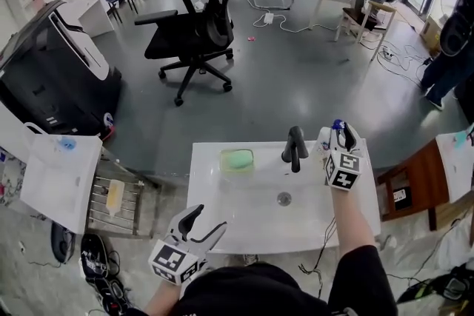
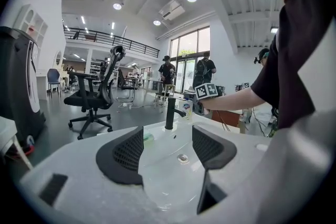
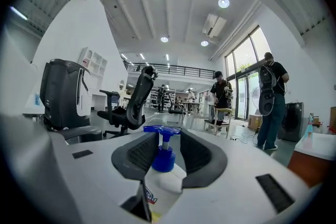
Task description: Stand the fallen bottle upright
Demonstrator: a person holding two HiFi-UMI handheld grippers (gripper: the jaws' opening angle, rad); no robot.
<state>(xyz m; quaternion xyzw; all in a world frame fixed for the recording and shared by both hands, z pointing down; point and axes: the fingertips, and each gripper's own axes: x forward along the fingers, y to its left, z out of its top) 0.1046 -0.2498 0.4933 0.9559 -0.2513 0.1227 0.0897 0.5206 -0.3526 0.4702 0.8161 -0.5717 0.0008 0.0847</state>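
Note:
A white pump bottle (image 3: 167, 183) with a blue pump head stands upright between my right gripper's (image 3: 163, 152) jaws, which are shut on its shoulders. In the head view that right gripper (image 1: 337, 140) holds the bottle (image 1: 324, 141) at the back right corner of the white sink (image 1: 244, 229), just right of the black faucet (image 1: 295, 148). The left gripper view shows the bottle (image 2: 186, 108) upright behind the faucet (image 2: 170, 113). I cannot tell whether its base rests on the sink. My left gripper (image 1: 201, 222) hovers open over the sink's front left edge, nothing between its fingers (image 2: 122, 157).
A green soap bar (image 1: 238, 160) lies at the sink's back rim, left of the faucet. A drain (image 1: 284, 198) sits mid-basin. A black office chair (image 1: 194, 29) stands beyond the sink, a wooden stool (image 1: 415, 181) at the right, a metal rack (image 1: 115, 200) at the left.

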